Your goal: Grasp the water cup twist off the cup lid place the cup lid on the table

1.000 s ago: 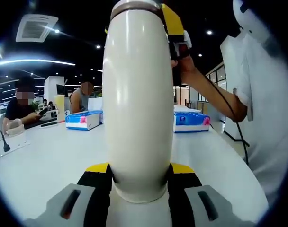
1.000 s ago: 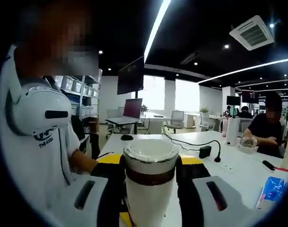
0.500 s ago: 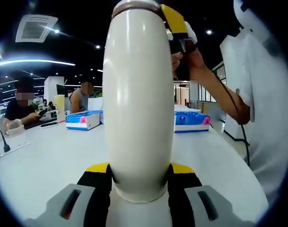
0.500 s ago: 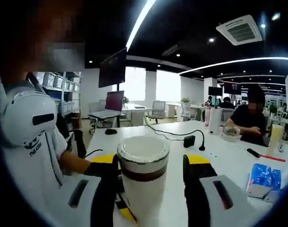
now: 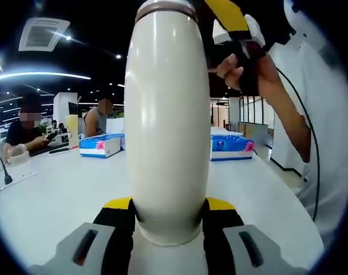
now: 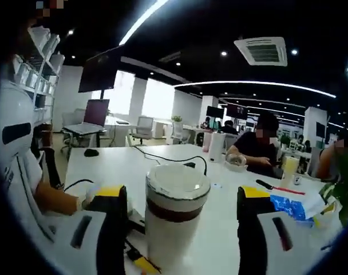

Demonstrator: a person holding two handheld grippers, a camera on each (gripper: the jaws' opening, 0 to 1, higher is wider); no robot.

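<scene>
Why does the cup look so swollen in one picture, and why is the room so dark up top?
In the left gripper view the fisheye lens sits close to the water cup, so its cream body bulges and shows soft glare. In the right gripper view the cup lid is sharp, while the white table and ceiling light strips curve. Both views have a dark ceiling lit by spots and strips.

The right gripper [image 6: 177,217] has its jaws spread wide, clear of the cup lid [image 6: 177,184]. The water cup [image 6: 171,229] stands between them, above the white table [image 6: 117,166].
</scene>
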